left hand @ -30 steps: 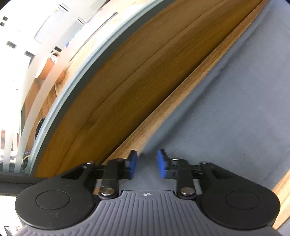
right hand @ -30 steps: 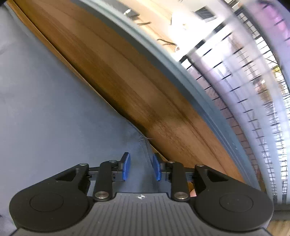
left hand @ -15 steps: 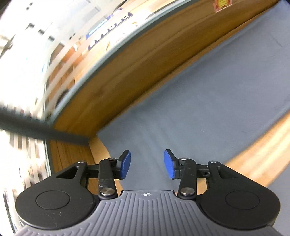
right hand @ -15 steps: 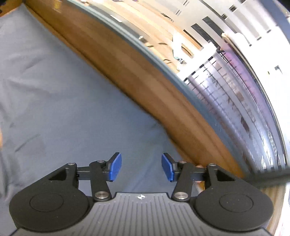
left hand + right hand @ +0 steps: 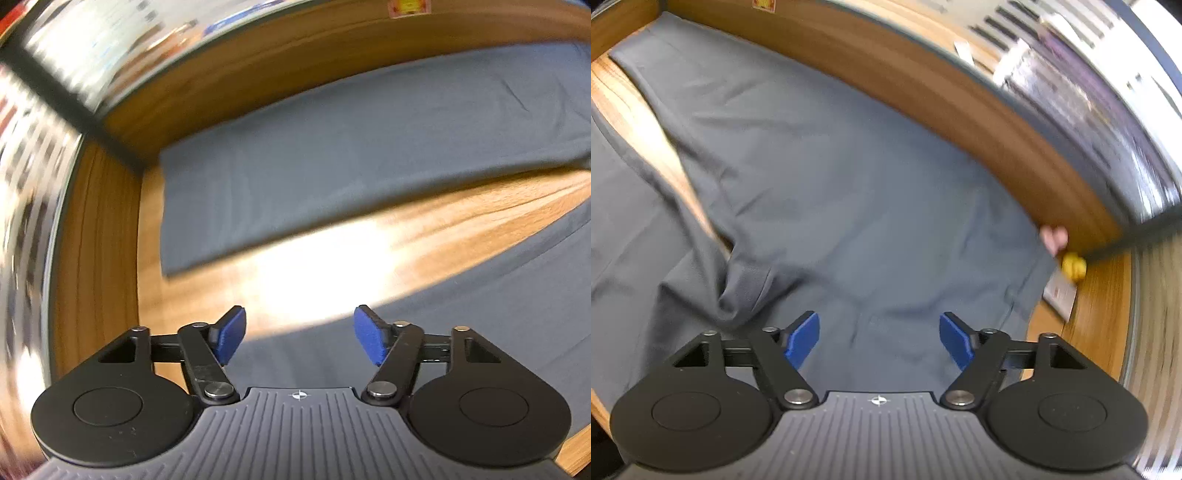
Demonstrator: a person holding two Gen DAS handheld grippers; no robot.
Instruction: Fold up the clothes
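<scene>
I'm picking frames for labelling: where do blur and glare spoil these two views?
Left wrist view: a white glare patch washes out the wooden table, and the background at the left edge is smeared by motion. Right wrist view: the grey trousers look slightly soft, the blinds at right streak, and there is no strong glare.

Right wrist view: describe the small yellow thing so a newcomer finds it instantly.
Start at the wooden table with its raised wooden rim. Follow the grey garment to its far right corner. Just past that corner sits the small yellow object, beside a white card; it is the only yellow thing there.
</scene>
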